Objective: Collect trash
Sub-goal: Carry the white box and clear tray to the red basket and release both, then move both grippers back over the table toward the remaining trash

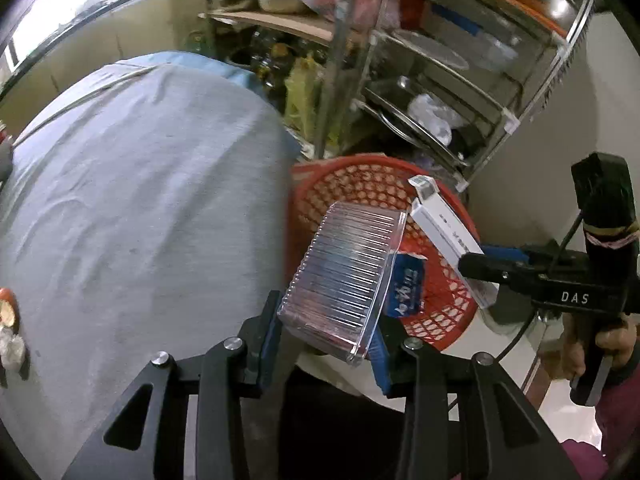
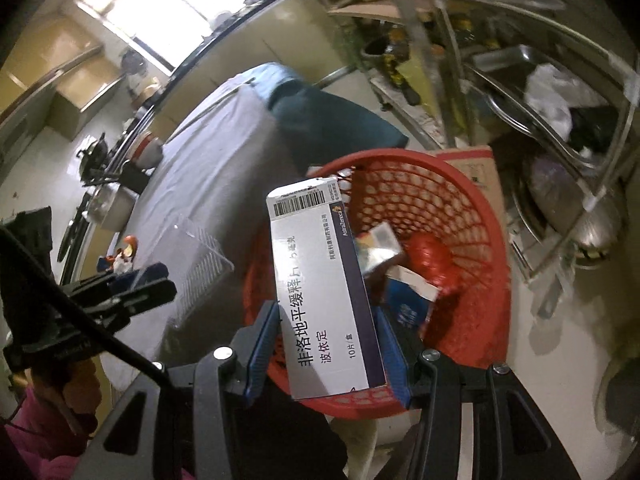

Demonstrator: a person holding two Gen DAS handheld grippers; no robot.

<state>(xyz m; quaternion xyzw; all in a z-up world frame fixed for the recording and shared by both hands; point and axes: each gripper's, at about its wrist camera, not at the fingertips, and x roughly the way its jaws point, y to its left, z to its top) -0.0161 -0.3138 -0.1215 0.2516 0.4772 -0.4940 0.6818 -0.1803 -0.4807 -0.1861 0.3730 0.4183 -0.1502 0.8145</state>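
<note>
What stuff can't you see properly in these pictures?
- Bottom of the red basket: right wrist view, hidden by the medicine box and trash inside.
- Blue packet: left wrist view, partly covered by the clear plastic tray.
- Items at the table's left edge: cut off by the frame.
- Shelf contents: blurred.

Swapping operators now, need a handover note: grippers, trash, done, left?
Left gripper: shut on clear ribbed plastic tray, held over red mesh plastic basket.
Right gripper: shut on white cardboard medicine box, also above the basket.
Done: blue packet and other scraps already inside.
Left: release both; some small scraps remain on grey-clothed table.
</note>
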